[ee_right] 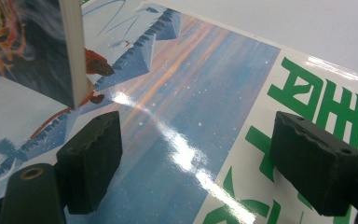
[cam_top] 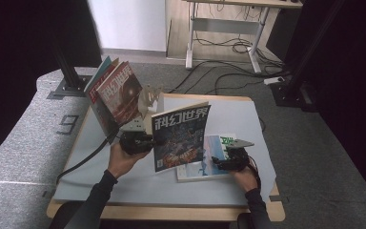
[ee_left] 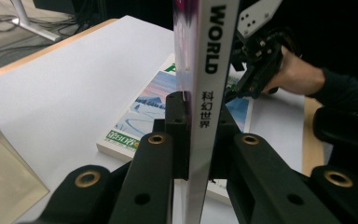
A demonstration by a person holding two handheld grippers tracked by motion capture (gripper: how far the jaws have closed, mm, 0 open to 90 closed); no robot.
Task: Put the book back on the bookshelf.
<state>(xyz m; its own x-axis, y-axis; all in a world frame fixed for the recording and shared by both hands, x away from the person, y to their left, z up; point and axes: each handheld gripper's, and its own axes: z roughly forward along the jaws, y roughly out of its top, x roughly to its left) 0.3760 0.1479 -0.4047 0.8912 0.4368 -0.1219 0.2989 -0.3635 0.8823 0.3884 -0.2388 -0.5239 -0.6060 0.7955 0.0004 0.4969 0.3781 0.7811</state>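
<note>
My left gripper point(cam_top: 143, 142) is shut on the spine of a dark sci-fi magazine point(cam_top: 180, 138) and holds it upright above the table. In the left gripper view the white spine point(ee_left: 205, 93) stands pinched between the two black jaws of the left gripper point(ee_left: 198, 135). A second magazine point(cam_top: 209, 164) with a blue snowy cover and green lettering lies flat on the table. My right gripper point(cam_top: 225, 161) hovers low over its right part. In the right gripper view the right gripper point(ee_right: 200, 158) is open just above that glossy cover point(ee_right: 205, 107), gripping nothing. The upright magazine's lower corner point(ee_right: 37, 46) hangs at the upper left.
Several magazines point(cam_top: 116, 93) lean in a row at the table's back left, beside a clear plastic stand point(cam_top: 152, 98). A white mat point(cam_top: 238, 119) covers the wooden table. A black cable point(cam_top: 83, 162) trails off the left side. A desk frame and floor cables lie beyond.
</note>
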